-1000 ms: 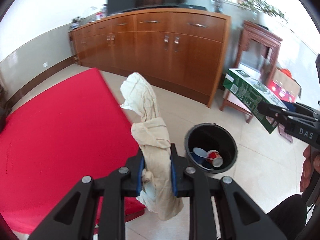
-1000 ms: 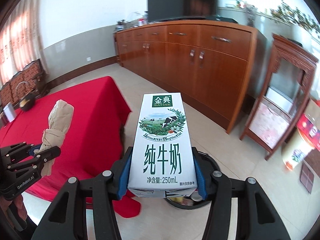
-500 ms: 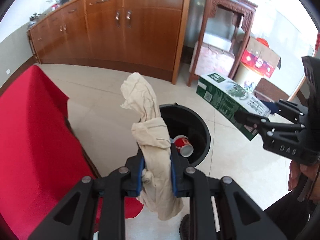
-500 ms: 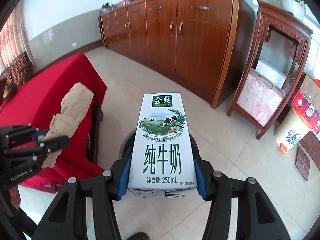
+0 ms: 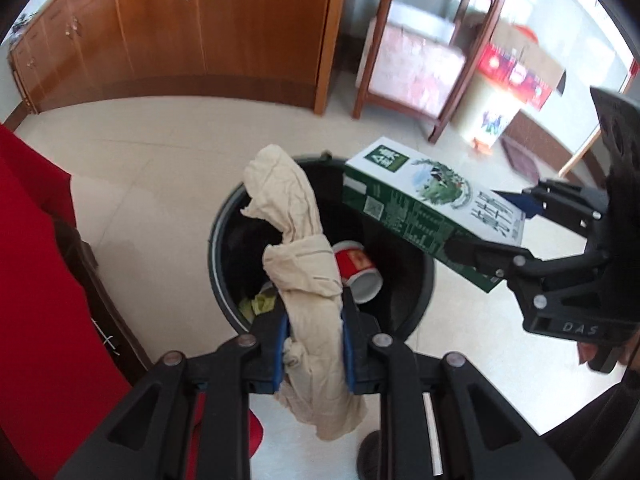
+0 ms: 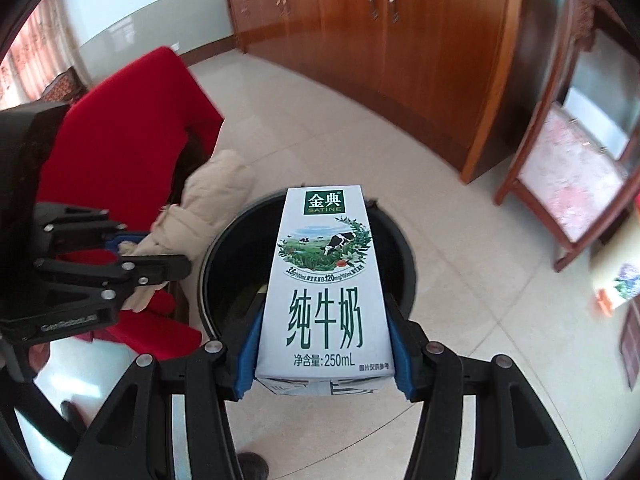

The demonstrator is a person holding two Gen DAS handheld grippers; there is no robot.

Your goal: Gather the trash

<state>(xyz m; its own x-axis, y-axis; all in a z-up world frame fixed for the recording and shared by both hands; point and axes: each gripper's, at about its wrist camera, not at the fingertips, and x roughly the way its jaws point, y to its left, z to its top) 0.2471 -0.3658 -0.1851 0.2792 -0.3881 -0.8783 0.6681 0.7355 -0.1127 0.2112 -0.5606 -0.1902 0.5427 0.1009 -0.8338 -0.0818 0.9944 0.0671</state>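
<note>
**Two grippers, two pieces of trash, one bin**

Landmark: one black round trash bin (image 5: 224, 240) on the pale tiled floor (image 5: 160, 168).

Left gripper (image 5: 314, 344): clamped on one crumpled beige paper wad (image 5: 304, 276), blue pads pressed against both its sides. Upper end of the wad poking up over the near-left part of the bin's opening, lower end hanging below the pads, toward the camera.

Right gripper (image 6: 324, 344): clamped on one white and green milk carton (image 6: 326, 280), marked 250mL, pads flat against both its long sides. Carton tilted, far end reaching over the bin's opening; seen from the left wrist, over the bin's right rim.

Inside the bin: one red paper cup (image 5: 358, 270) lying on its side, white mouth turned toward the near rim, and a scrap of something yellow-green (image 5: 258, 304) at the near-left of the bottom, too small to tell what.

Left of the bin: one red cloth-covered table (image 5: 36, 280), close to the rim. Beyond the bin: one long wooden cabinet (image 5: 192, 28); beyond and right, one dark wooden stand (image 5: 424, 52) and a cardboard box (image 5: 520, 68) with red packs, blurred.
</note>
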